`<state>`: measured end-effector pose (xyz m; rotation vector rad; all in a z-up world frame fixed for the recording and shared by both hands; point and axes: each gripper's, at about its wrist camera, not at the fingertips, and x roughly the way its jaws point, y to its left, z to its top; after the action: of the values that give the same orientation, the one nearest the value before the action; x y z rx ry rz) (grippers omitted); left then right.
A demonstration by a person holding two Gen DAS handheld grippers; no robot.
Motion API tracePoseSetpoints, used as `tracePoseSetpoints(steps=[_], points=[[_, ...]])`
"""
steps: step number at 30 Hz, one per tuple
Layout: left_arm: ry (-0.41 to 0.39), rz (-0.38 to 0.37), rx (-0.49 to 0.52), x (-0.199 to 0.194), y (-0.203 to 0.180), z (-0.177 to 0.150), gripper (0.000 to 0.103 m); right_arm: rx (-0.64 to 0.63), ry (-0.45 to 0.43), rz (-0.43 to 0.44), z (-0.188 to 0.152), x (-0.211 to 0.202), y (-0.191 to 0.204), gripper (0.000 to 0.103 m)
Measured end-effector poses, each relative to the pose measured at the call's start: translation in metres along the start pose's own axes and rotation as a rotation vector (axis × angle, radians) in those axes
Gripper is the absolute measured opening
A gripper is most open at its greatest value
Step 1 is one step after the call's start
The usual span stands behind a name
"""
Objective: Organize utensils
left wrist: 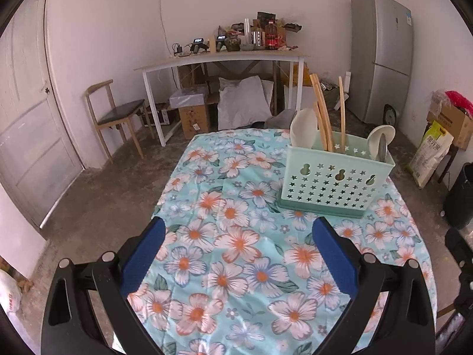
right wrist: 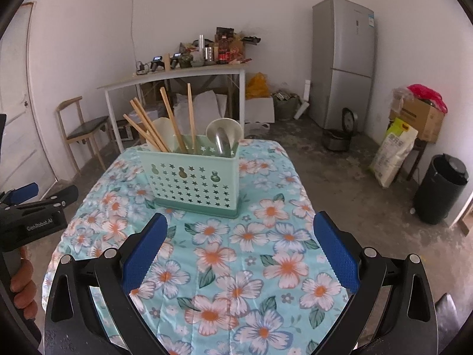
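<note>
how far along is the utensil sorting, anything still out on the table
It looks essentially done: the chopsticks and spoons all stand in the green caddy. Nothing is in hand; the left gripper and right gripper are both open and empty. No loose utensils show on the floral tablecloth.

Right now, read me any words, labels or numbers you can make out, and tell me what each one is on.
"GenRobot.AI": on the black body of the left tongs.
Yellow and white sack: large characters, too blurred to read.
Fridge: stickers on the door, too small.
Cardboard box: print unreadable.
</note>
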<state>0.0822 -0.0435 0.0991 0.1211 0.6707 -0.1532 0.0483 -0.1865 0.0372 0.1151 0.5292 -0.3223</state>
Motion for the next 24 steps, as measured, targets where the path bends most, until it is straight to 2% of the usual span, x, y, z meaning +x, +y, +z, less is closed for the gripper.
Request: tracePoseSetpoints(steps=[15,24], points=[[0.019,-0.027,-0.019,0.013,-0.003,0.004,0.097,0.032,0.035,-0.045,0.002,0.015,-0.013,0.095],[0.038,-0.055,0.014,0.020,-0.014,-0.001,0.097,0.052,0.065,-0.068,-0.002,0.024,-0.022,0.095]])
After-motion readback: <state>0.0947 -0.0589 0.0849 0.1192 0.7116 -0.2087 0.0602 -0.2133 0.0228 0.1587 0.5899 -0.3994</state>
